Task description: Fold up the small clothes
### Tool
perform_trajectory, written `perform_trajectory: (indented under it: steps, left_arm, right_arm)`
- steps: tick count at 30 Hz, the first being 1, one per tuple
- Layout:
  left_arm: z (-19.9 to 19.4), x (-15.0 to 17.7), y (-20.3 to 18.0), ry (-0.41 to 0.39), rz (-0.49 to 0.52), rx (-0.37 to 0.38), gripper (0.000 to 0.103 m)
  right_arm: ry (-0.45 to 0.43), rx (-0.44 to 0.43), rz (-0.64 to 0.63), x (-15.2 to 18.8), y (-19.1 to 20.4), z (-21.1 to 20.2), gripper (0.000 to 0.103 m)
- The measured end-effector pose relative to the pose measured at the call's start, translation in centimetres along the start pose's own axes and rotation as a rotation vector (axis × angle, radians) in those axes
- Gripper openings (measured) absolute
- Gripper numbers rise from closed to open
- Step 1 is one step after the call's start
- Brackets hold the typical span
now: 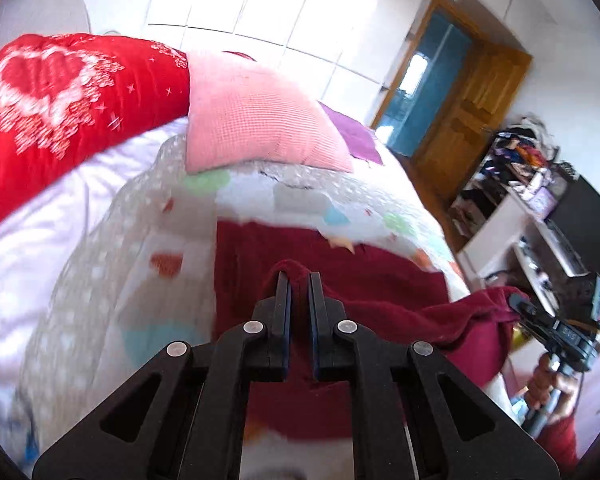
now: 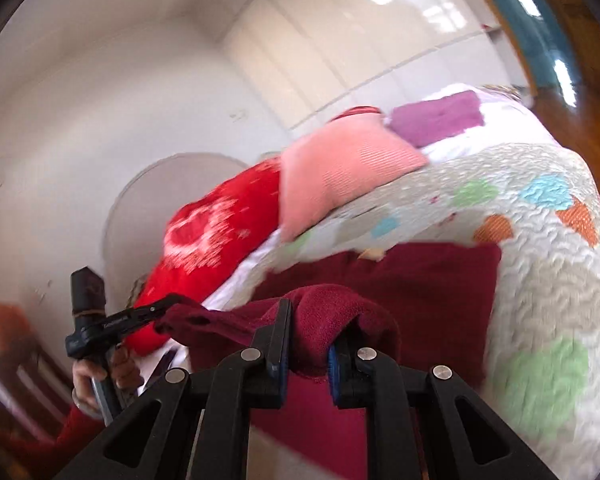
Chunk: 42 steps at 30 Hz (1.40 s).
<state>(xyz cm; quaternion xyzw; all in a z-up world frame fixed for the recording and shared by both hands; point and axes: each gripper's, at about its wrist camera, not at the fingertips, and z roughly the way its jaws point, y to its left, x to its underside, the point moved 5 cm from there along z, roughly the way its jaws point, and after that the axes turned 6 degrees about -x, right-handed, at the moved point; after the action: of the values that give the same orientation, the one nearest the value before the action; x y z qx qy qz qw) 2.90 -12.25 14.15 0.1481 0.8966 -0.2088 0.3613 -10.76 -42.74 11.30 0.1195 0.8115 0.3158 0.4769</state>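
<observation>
Taking the pink pillow (image 1: 256, 120) on the bed as the landmark: to its left lies a red heart-print blanket (image 1: 60, 92), and in front of it the patchwork quilt (image 1: 112, 240) spreads toward the cameras. On that quilt, nearer than the pillow, sits the dark red garment (image 1: 340, 264), part flat on the bed and part lifted.

The left claw (image 1: 299, 280) is narrowed onto a pinch of the garment's near edge, the cloth bunched between its fingers. Further right of the pillow line, the right claw (image 2: 310, 332) is closed on a thicker wad of the same cloth, which bulges over its fingers. Between the two claws the held edge hangs in a shallow sag.

This looks like the carry-over stage of a fold, with the near edge raised and headed toward the pillow side. To do it well, both claws should travel level and together, drawing slightly apart so the sag comes out before the edge is laid down. The right claw's bulky grip risks leaving a lump, so it should lower cleanly and release only once the edge lines up with the far edge.
</observation>
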Motion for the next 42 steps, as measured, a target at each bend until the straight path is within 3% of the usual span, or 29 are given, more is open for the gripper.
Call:
perform_trajectory:
  steps: [5,7,8,9,10,13,16,18,21,23,24,27,29,32,35,36,37,38,40,42]
  left_arm:
    - [9.1,-3.1,0.7,0.068,-0.03,-0.084,0.006]
    - [12.4,-3.0,1.2,0.142,-0.062,-0.076,0.006]
    - [13.9,-3.0,1.8,0.164,-0.079,-0.11,0.006]
    - [14.4,-3.2,2.1,0.169,-0.083,-0.114,0.006]
    - [14.8,-3.3,2.1,0.175,-0.08,-0.101,0.006]
    - [14.5,-3.8,1.8,0.181,-0.052,-0.071,0.012]
    - [12.7,-4.5,1.9,0.125,-0.02,-0.105,0.042]
    - [11.2,-4.6,2.4,0.093,-0.032,-0.072,0.058]
    - [8.5,-3.1,2.9,0.101,-0.049,-0.016,0.059]
    - [6.6,-0.9,2.8,0.102,-0.004,-0.005,0.059]
    - [5.9,0.1,2.5,0.106,0.017,-0.005,0.059]
    - [4.4,4.1,1.8,0.14,0.074,0.01,0.059]
    - [3.7,6.5,1.4,0.162,0.088,0.04,0.059]
    - [3.1,8.5,1.0,0.155,0.105,0.054,0.059]
    - [3.0,9.9,0.5,0.151,0.151,0.047,0.059]
    - [3.0,10.2,0.4,0.148,0.162,0.051,0.059]
    - [3.1,10.4,0.3,0.146,0.174,0.051,0.059]
    - [3.3,10.5,0.2,0.144,0.187,0.045,0.059]
    - [3.7,10.3,0.2,0.128,0.2,0.04,0.059]
    - [4.4,10.0,0.0,0.126,0.193,0.066,0.059]
  right_arm:
    - [0.027,0.101,0.084,-4.0,-6.6,5.9,0.014]
    - [0.038,0.165,0.151,-4.4,-9.9,8.1,0.015]
    - [0.052,0.185,0.198,-4.3,-11.6,9.3,0.016]
    - [0.067,0.211,0.226,-3.8,-12.9,10.1,0.024]
    - [0.07,0.224,0.233,-3.8,-13.6,10.6,0.039]
    - [0.007,0.217,0.186,-4.8,-13.2,10.0,0.057]
    - [-0.01,0.291,0.14,-6.1,-12.3,8.1,0.057]
    - [-0.011,0.273,0.152,-6.0,-11.7,6.7,0.057]
    - [0.051,0.292,0.129,-4.0,-10.5,5.5,0.057]
    - [0.096,0.307,0.077,-2.1,-9.8,5.4,0.057]
    - [0.119,0.314,0.044,-1.4,-9.6,5.7,0.056]
    - [0.214,0.491,-0.045,0.6,-11.1,7.0,0.008]
    - [0.156,0.448,0.038,-0.1,-12.4,6.6,0.008]
    - [0.117,0.467,0.146,-0.9,-14.3,6.1,0.008]
    - [0.09,0.446,0.119,-0.9,-11.9,5.5,0.012]
    - [0.083,0.441,0.1,-0.8,-10.7,5.2,0.025]
    - [0.072,0.425,0.089,-0.6,-9.5,4.7,0.045]
    - [0.056,0.386,0.085,-0.3,-8.1,4.2,0.052]
    - [0.053,0.306,0.083,0.6,-5.9,3.6,0.054]
    - [0.087,0.281,0.068,1.8,-4.4,3.4,0.054]
